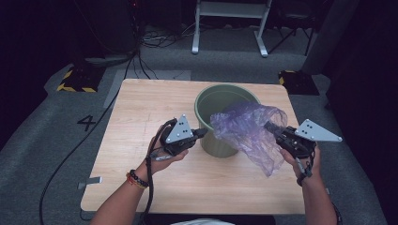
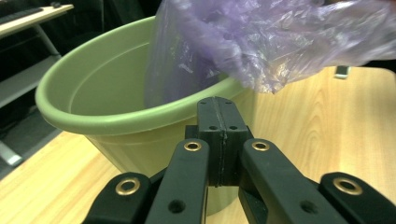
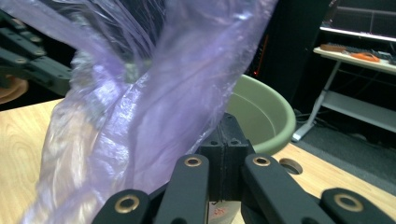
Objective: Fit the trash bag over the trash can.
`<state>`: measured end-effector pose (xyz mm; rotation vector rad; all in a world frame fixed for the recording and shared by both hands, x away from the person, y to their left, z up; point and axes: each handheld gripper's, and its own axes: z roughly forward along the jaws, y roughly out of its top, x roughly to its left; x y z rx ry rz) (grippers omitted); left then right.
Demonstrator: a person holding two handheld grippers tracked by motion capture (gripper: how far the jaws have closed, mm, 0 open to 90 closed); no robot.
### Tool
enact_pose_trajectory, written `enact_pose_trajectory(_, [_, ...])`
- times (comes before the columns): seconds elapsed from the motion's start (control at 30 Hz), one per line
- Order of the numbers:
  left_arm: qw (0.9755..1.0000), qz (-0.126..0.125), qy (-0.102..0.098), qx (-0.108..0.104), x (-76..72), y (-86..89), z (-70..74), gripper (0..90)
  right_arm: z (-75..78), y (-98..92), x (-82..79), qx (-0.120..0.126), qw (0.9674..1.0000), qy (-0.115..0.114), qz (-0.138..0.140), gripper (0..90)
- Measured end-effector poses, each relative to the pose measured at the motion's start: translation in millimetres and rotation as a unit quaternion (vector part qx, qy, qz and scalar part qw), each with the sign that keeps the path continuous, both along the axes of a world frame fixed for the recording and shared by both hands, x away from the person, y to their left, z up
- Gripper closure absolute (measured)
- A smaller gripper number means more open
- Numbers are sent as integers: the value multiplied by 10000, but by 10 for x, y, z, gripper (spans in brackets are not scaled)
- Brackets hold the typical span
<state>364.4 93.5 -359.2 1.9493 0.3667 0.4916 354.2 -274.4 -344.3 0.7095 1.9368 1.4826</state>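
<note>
We hold the crumpled purple plastic bag clamped in both grippers, left gripper & right gripper (jaws together), its mouth just over the round green plastic bin.

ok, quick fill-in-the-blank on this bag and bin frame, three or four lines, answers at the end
1. The bin standing on the table is ____ in colour.
2. The thin plastic bag is see-through and ____ in colour.
3. The right gripper is shut on the ____.
4. In the left gripper view, the jaws of the left gripper are ____, just in front of the bin's rim.

Missing words: green; purple; bag; shut
</note>
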Motion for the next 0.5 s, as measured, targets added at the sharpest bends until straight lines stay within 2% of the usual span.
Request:
enact_pose_trajectory(0.03, [10000,7,5,-43,-15,-4,3,880,-4,-1,8,8,10000,24,6,900])
enact_pose_trajectory(0.07, [10000,43,10,-87,-34,-14,10,766,-9,5,10,10,10000,38,32,900])
enact_pose_trajectory(0.13, [9999,43,33,-156,-67,-36,29,601,-15,30,7,-22,10000,35,57,900])
enact_pose_trajectory(0.2, [9995,-2,125,-306,-111,-80,52,465,-16,63,-5,-78,9999,-4,112,900])
enact_pose_trajectory(0.23, [9994,-9,138,-327,-124,-97,63,373,-15,81,-13,-87,9999,-11,129,900])
enact_pose_trajectory(0.27, [9993,-35,151,-354,-146,-122,83,323,-13,92,-17,-94,9998,-14,167,900])
enact_pose_trajectory(0.37, [9984,-117,181,-523,-186,-189,132,209,-9,140,-42,-184,9993,-80,307,900])
enact_pose_trajectory(0.5, [9984,-95,123,-536,-191,-315,201,159,-18,202,-76,-250,9979,-129,583,900])
